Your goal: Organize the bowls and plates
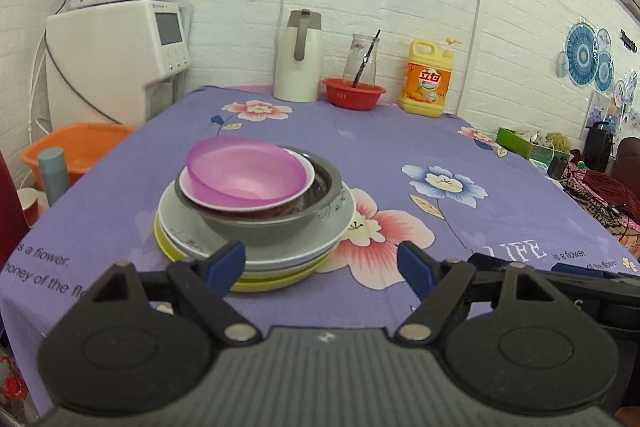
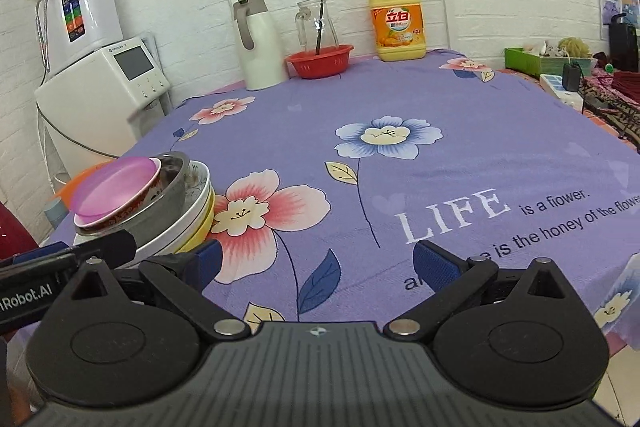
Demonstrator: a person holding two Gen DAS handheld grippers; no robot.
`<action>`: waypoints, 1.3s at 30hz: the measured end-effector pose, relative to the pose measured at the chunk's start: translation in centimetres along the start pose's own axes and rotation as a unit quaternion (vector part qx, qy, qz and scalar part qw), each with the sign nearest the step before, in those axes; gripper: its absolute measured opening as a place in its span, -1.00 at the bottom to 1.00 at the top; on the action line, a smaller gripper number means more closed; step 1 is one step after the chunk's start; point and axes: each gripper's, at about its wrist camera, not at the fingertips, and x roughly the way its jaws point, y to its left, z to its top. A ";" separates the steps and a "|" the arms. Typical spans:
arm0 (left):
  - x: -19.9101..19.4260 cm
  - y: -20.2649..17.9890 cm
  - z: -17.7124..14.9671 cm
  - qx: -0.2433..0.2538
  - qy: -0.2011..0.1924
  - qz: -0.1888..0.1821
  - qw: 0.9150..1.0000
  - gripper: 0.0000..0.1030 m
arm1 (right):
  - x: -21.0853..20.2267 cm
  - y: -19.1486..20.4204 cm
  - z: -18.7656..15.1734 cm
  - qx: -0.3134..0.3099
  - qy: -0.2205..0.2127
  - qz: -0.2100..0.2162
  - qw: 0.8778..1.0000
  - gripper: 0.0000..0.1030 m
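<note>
Left gripper [image 1: 320, 263]: jaws wide, nothing between them, just short of the stack.
Right gripper [image 2: 316, 263]: wide too, empty, over bare cloth right of the stack.
Stack [image 1: 256, 223]: near the worktop's [image 1: 400, 143] front left; plates below, bowls nested above.
Pink bowl [image 1: 246, 173]: on top, tilted, looks like light plastic. Pinch its rim.
Steel bowl [image 1: 276, 223]: stiff, likely slick.
Plates [image 1: 192, 227]: probably ceramic, heavy, breakable. Grip the edge, lift level.
Jug [image 1: 298, 57]: well behind the stack.
</note>
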 end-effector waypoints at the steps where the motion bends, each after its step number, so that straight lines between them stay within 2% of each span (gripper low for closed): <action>1: -0.3 -0.2 -0.2 0.004 -0.003 0.001 1.000 0.55 | -0.4 0.0 -0.3 -0.004 -0.006 -0.006 1.000 1.00; 9: -2.0 -1.7 -0.2 0.030 -0.019 0.002 0.999 0.55 | -1.9 -1.0 -0.7 -0.001 -0.026 -0.019 0.999 1.00; 15: -3.0 -1.2 0.2 0.026 -0.036 0.009 0.999 0.55 | -2.7 0.1 -1.3 -0.027 -0.029 -0.014 0.999 1.00; 22: -2.7 -0.2 -0.1 0.020 -0.027 0.030 0.999 0.55 | -2.8 0.4 -2.3 -0.033 -0.021 -0.005 0.999 1.00; 28: -2.3 -0.6 -0.7 0.033 -0.015 0.026 0.999 0.55 | -2.6 0.1 -2.4 -0.023 -0.018 0.001 1.000 1.00; 39: -2.8 -0.9 -0.6 0.035 -0.021 0.021 0.999 0.55 | -2.9 0.0 -2.3 -0.020 -0.024 -0.002 1.000 1.00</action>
